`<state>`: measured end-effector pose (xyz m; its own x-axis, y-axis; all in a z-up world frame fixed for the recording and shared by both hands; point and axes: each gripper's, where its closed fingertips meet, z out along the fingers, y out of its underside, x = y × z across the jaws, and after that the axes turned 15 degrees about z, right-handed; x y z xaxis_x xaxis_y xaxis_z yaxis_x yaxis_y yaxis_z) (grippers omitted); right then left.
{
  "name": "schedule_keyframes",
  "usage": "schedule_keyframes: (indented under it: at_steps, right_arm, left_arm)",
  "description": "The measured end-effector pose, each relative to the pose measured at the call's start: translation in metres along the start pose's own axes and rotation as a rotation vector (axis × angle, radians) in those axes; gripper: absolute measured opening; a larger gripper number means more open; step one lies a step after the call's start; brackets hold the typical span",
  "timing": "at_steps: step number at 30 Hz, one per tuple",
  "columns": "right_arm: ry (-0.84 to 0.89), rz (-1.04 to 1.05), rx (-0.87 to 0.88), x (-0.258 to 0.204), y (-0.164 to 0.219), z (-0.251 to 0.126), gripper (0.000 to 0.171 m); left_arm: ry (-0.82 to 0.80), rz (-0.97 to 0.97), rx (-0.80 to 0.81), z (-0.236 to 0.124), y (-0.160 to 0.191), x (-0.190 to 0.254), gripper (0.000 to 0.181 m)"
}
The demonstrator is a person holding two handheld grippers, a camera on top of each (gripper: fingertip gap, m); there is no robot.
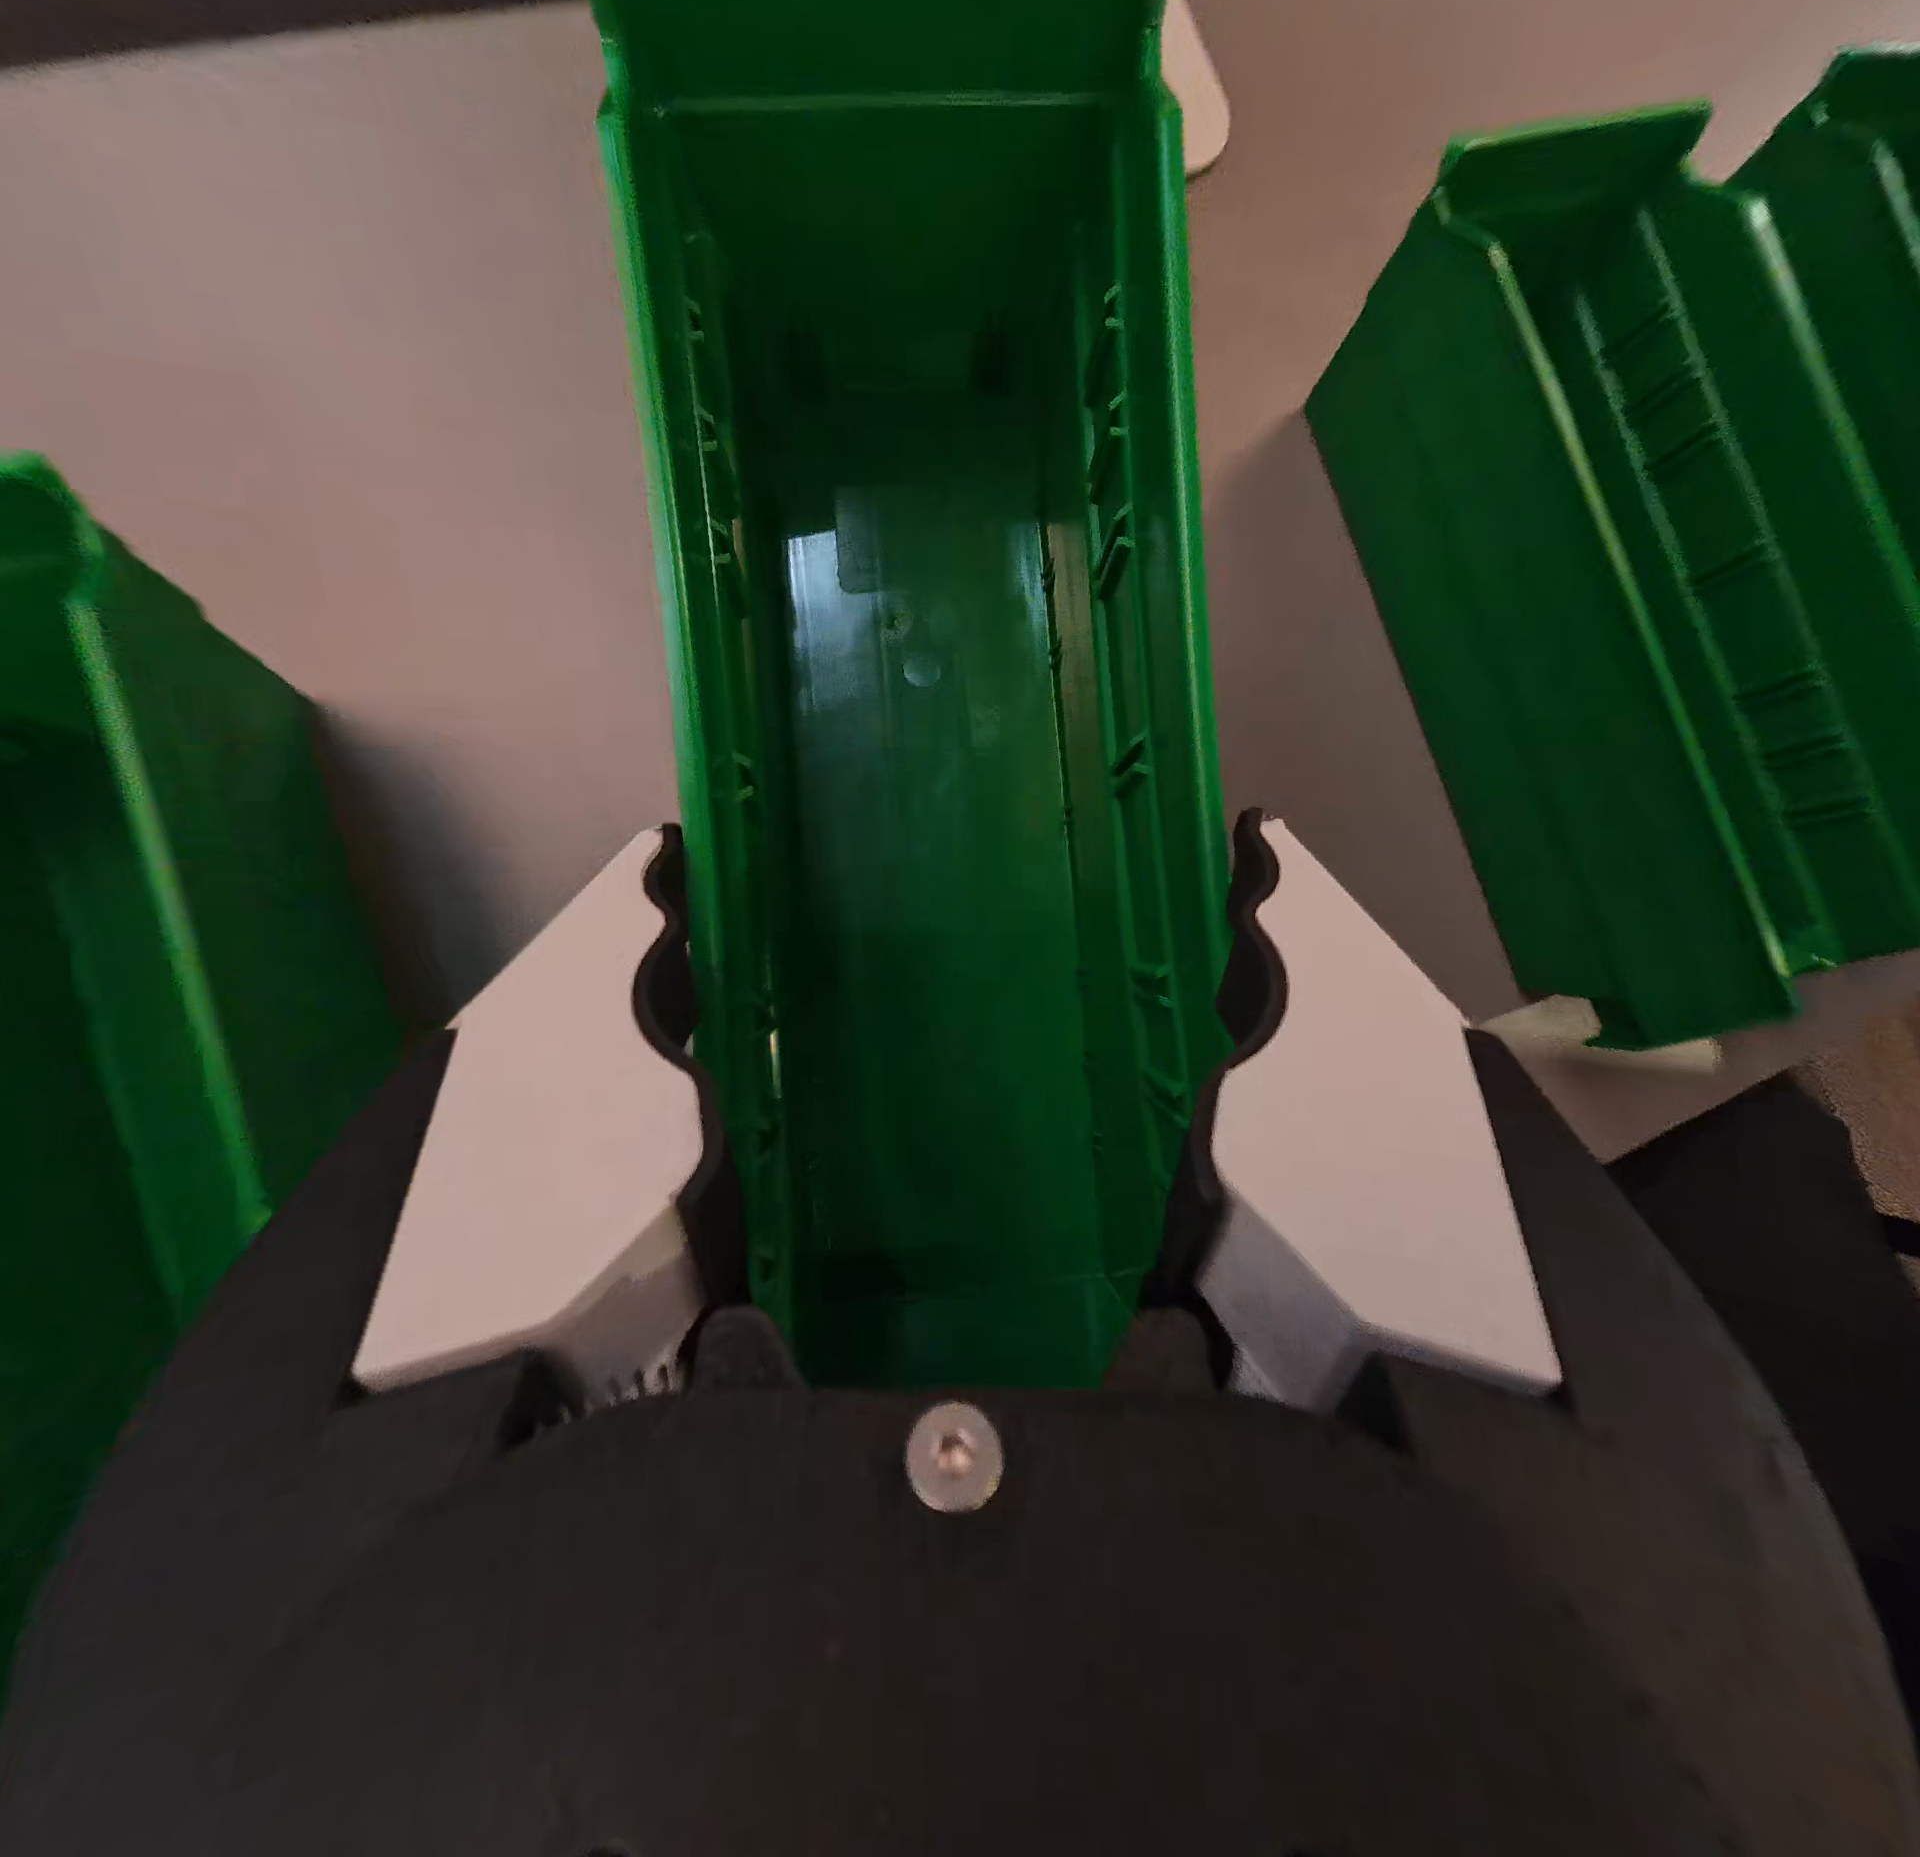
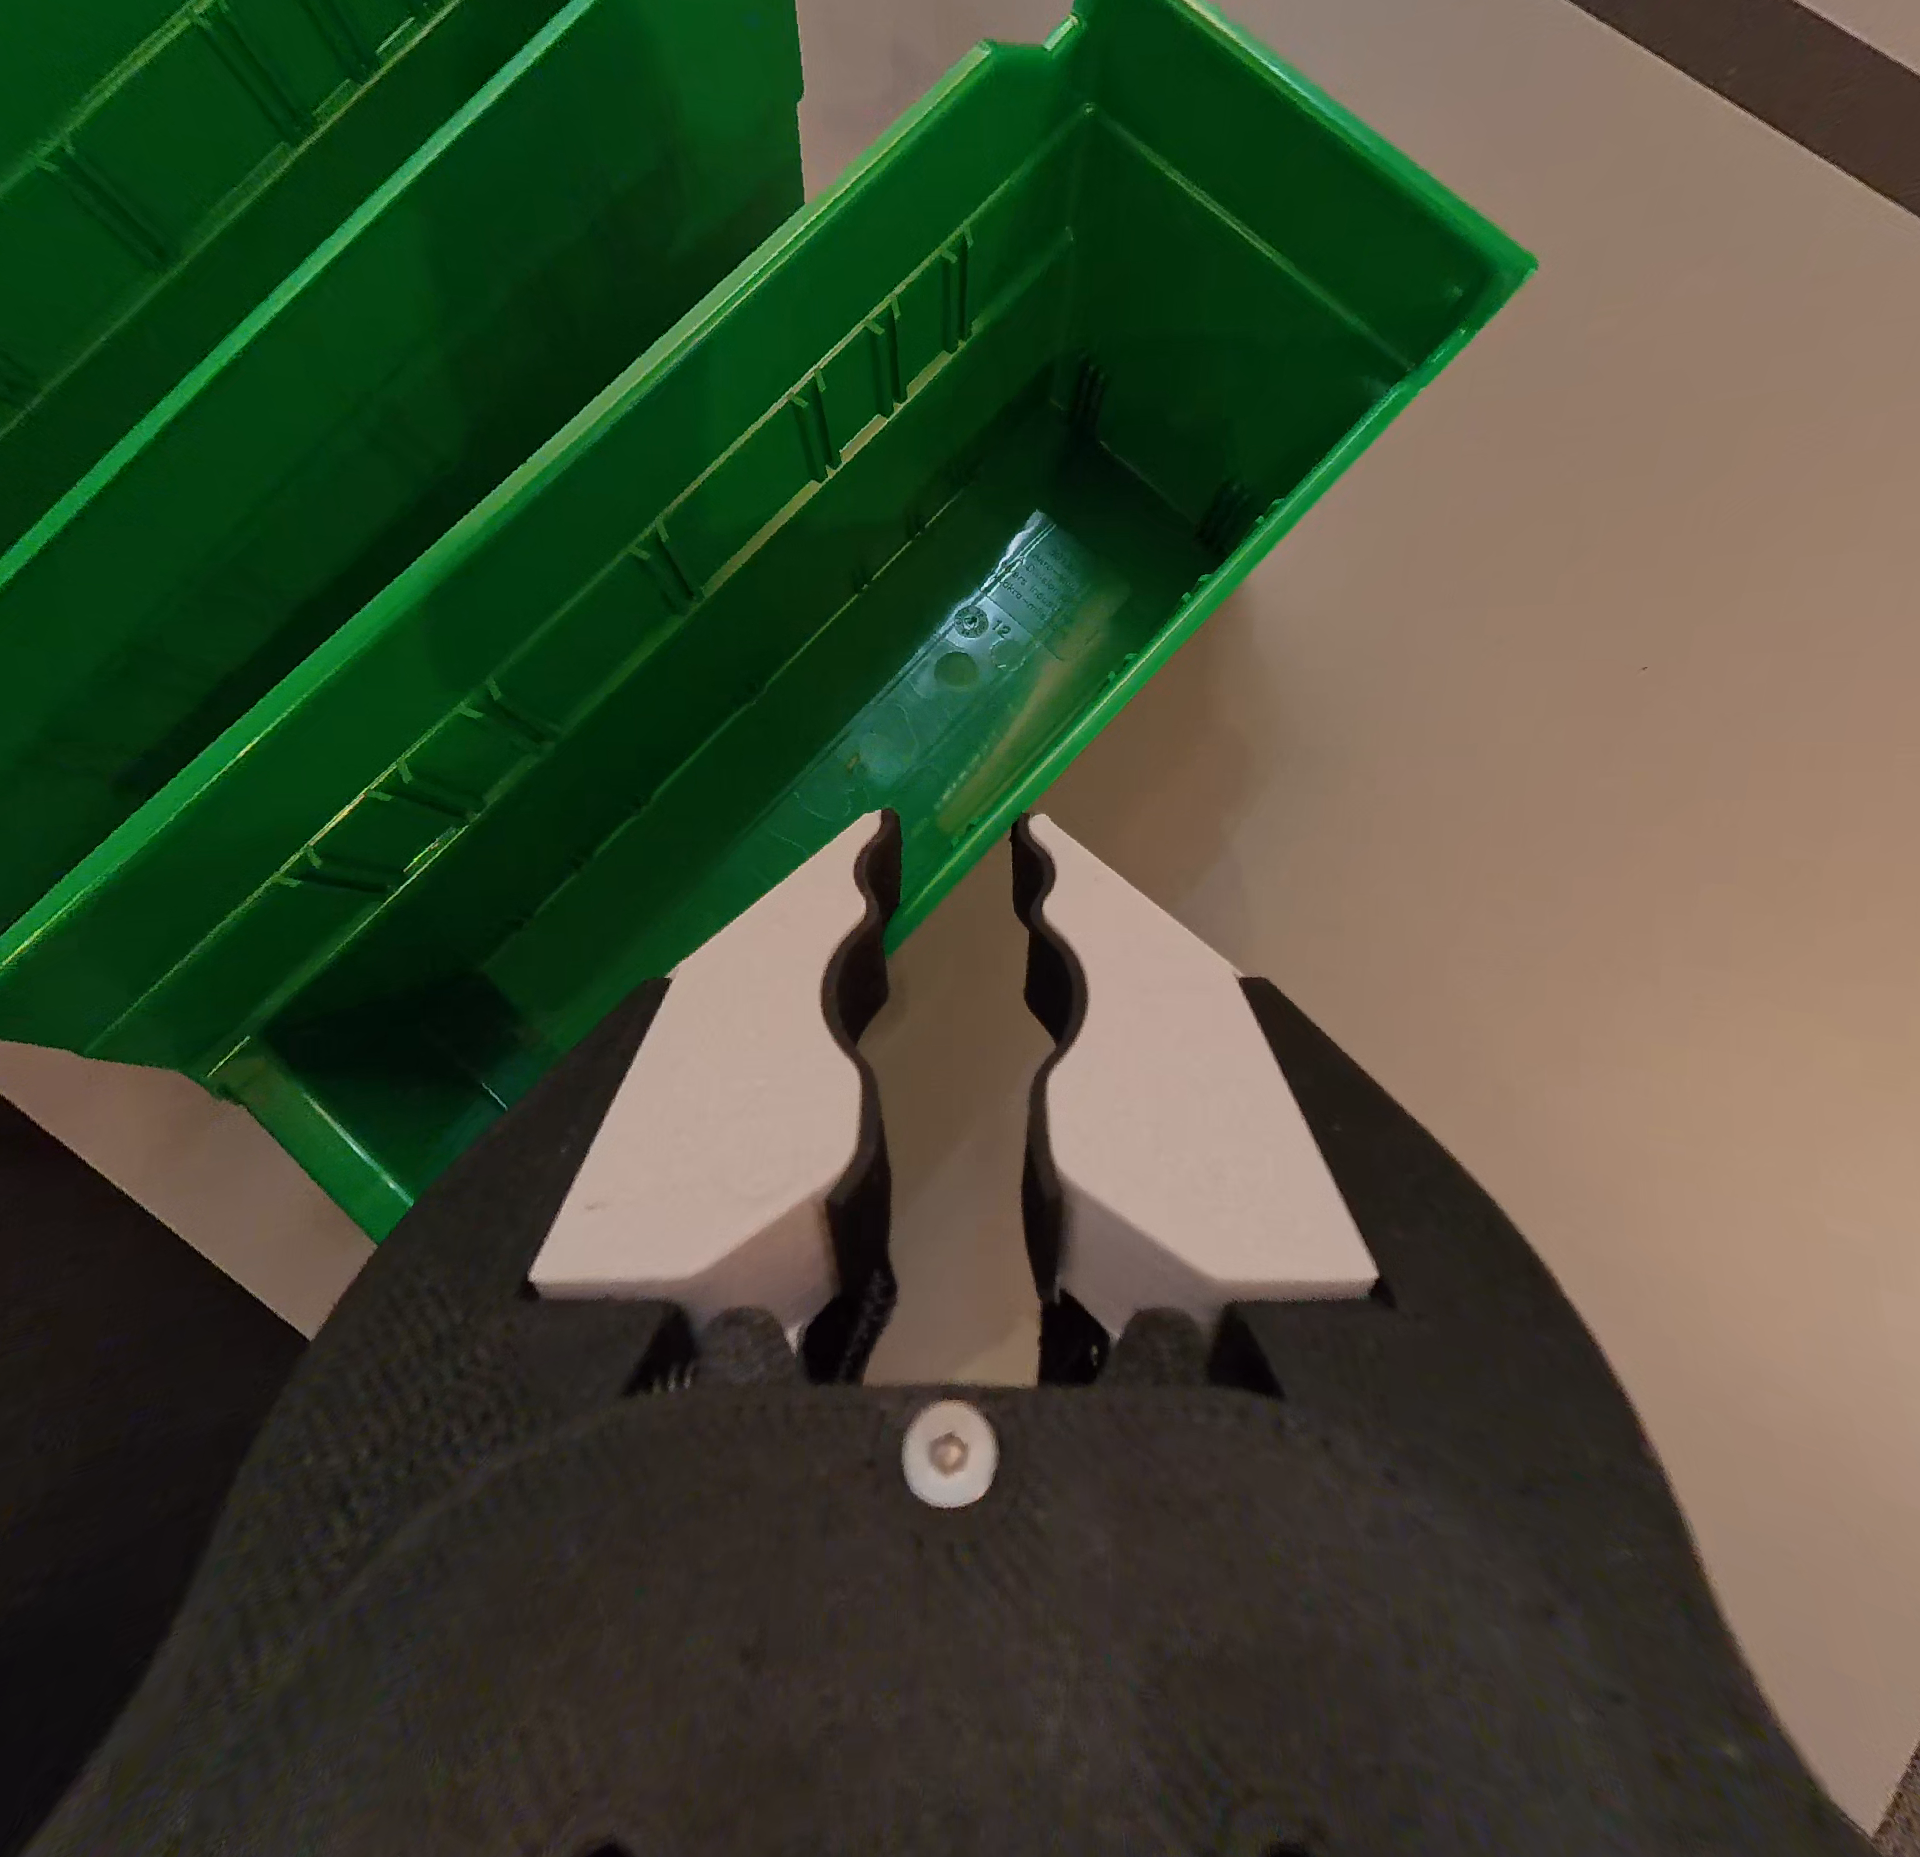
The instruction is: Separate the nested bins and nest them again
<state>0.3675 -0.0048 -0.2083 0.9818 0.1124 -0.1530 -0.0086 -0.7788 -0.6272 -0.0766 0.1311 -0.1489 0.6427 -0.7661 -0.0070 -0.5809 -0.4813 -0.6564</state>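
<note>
In the left wrist view, a long green bin [image 1: 925, 727] runs straight away from me, open side up, with its near end between my fingers. My left gripper [image 1: 961, 851] is shut on it, one finger pressed against each long side. In the right wrist view, another green bin [image 2: 790, 581] lies slanted on the beige table [image 2: 1507, 872]. My right gripper [image 2: 954, 841] hovers at its right long wall, fingertips a narrow gap apart, holding nothing; the wall's rim shows between the tips. I cannot tell if it touches.
A green bin [image 1: 125, 872] stands at the left of the left wrist view and two more [image 1: 1621, 612] [image 1: 1860, 280] lie side by side at the right. A further bin [image 2: 312, 249] lies next to the slanted one. A dark band [image 2: 1766, 51] borders the table.
</note>
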Motion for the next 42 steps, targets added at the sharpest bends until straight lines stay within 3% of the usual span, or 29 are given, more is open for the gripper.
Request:
schedule_keyframes:
  at_steps: [5, 9, 18, 21, 27, 34, 38, 42]
  right_arm:
    - [-0.005, 0.0, -0.002, 0.0, 0.0, 0.0, 0.02]
    - [-0.004, 0.0, -0.002, 0.0, 0.0, 0.0, 0.02]
    - [0.0, -0.003, -0.005, -0.001, 0.001, 0.0, 0.02]
    - [0.001, -0.003, -0.006, -0.001, 0.001, 0.0, 0.02]
    - [0.007, -0.004, -0.012, -0.001, 0.002, -0.001, 0.021]
    - [-0.026, 0.082, -0.086, -0.002, 0.012, -0.001, 0.038]
    - [-0.062, 0.104, -0.127, -0.011, 0.016, -0.001, 0.02]
    - [-0.005, 0.055, -0.147, -0.004, 0.018, -0.003, 0.016]
  left_arm:
    - [-0.006, -0.051, -0.047, 0.042, 0.021, 0.012, 0.107]
    - [-0.019, -0.053, -0.032, 0.056, 0.023, 0.021, 0.11]
    - [0.128, -0.144, 0.042, 0.037, 0.015, 0.042, 0.123]
    - [0.205, -0.17, 0.05, 0.029, 0.02, 0.051, 0.112]
    - [0.174, -0.176, 0.09, 0.019, 0.026, 0.034, 0.118]
    - [0.147, -0.118, 0.085, 0.013, 0.033, 0.025, 0.114]
    - [0.128, -0.109, 0.023, 0.021, 0.049, 0.018, 0.107]
    - [0.14, -0.1, 0.016, 0.022, 0.053, 0.015, 0.104]
